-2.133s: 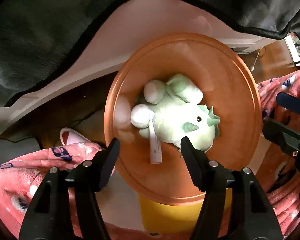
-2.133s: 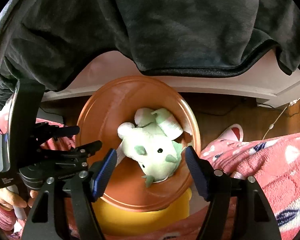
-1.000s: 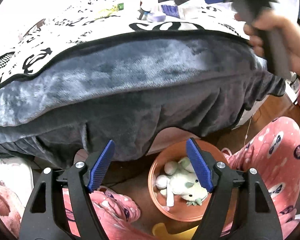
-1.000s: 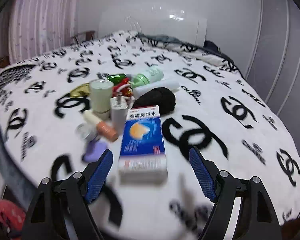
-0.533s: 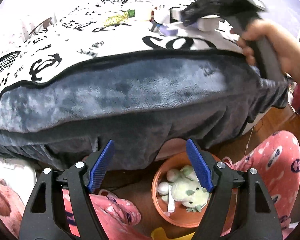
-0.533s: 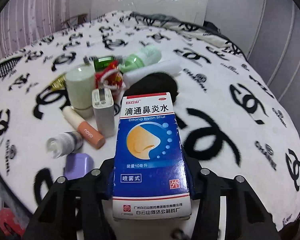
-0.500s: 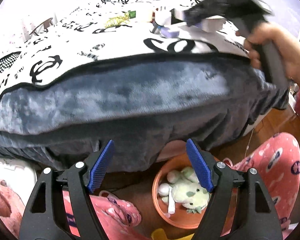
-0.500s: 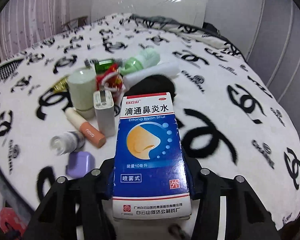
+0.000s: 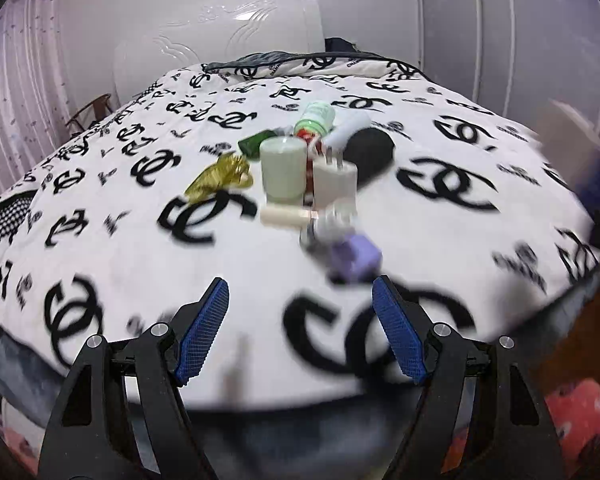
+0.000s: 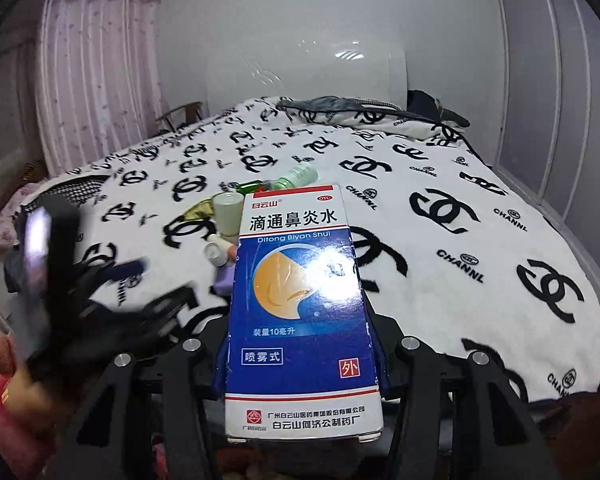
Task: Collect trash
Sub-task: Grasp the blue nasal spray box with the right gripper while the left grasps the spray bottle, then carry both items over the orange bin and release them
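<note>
My right gripper is shut on a blue and white nasal spray box and holds it above the bed's near edge. My left gripper is open and empty over the front of the bed, short of a pile of small items: a pale green jar, a white charger, a purple case, a gold wrapper, a green bottle, a black bundle. The left gripper shows blurred in the right wrist view.
The bed has a white blanket with black logos, a dark grey edge at the front. A white headboard stands behind. Pink curtains hang at the left. A wardrobe is on the right.
My left gripper rose from facing the bed's side and the orange bowl to facing the bed top. My right gripper closed on the box and pulled it back from the pile.
</note>
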A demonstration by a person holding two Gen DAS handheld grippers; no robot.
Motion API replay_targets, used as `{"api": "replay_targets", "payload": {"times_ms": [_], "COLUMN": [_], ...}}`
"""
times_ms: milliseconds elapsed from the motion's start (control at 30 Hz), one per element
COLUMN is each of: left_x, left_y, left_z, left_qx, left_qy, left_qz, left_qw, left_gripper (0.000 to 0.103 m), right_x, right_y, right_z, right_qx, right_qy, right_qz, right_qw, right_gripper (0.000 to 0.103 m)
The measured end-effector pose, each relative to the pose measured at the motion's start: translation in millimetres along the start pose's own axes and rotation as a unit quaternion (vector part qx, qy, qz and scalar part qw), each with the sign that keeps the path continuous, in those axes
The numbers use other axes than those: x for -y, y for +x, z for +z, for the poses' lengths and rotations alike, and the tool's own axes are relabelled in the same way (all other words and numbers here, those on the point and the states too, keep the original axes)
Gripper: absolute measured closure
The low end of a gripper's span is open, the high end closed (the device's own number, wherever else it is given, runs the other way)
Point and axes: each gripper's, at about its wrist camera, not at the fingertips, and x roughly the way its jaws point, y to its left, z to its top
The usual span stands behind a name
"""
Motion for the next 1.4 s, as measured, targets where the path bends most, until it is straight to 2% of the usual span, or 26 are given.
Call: {"api": "replay_targets", "payload": {"times_ms": [167,200,267,333,367,433,667,800,967,1167,1300,1400], "left_x": [6.5,6.0,5.6,-0.1,-2.2,-7.3,-13.9,-14.3,-2.8,10.1,17.0,26.0], "left_y": [35.1,41.0,50.1,55.9,56.9,56.6,27.6,-5.8,-52.4,-88.3,-78.7,-56.3], "left_z": [19.1,21.3,24.2,25.2,24.8,24.2,24.9,17.9,-12.6,-75.0,-125.4,-160.4], "left_qx": [-0.003,-0.004,-0.01,-0.019,-0.022,-0.017,0.008,0.022,0.022,-0.023,-0.087,-0.136], "left_qy": [0.008,0.008,0.003,-0.012,-0.02,-0.033,-0.027,-0.019,0.001,0.028,0.03,0.037], "left_qz": [0.005,0.013,0.016,0.007,0.001,-0.007,-0.022,-0.027,-0.027,-0.064,-0.097,-0.098], "left_qw": [0.9999,0.9999,0.9998,0.9997,0.9996,0.9993,0.9994,0.9992,0.9994,0.9973,0.9911,0.9851], "left_gripper": [0.031,0.033,0.048,0.077,0.079,0.079,0.079,0.079,0.079,0.079,0.079,0.079], "right_x": [0.8,1.2,1.0,0.2,0.1,-0.4,-2.6,-7.0,-17.1,-39.6,-53.9,-60.2], "right_y": [-9.0,-9.5,-10.8,-11.5,-11.7,-11.9,-15.0,-19.4,-28.5,-39.1,-33.4,-16.2], "right_z": [-10.3,-11.7,-14.6,-17.6,-18.8,-21.5,-29.6,-31.7,-37.8,-70.2,-108.4,-146.1], "right_qx": [0.009,0.009,0.012,0.014,0.013,0.012,0.012,0.012,0.011,-0.022,-0.07,-0.13], "right_qy": [-0.001,0.0,0.001,-0.001,0.0,0.002,0.004,0.003,0.002,-0.027,-0.043,-0.048], "right_qz": [0.01,0.012,0.014,0.016,0.018,0.022,0.02,0.019,0.023,0.038,0.05,0.052], "right_qw": [1.0,1.0,1.0,1.0,1.0,1.0,1.0,1.0,1.0,0.999,0.995,0.989], "right_gripper": [0.052,0.052,0.052,0.052,0.052,0.052,0.052,0.052,0.052,0.052,0.052,0.052]}}
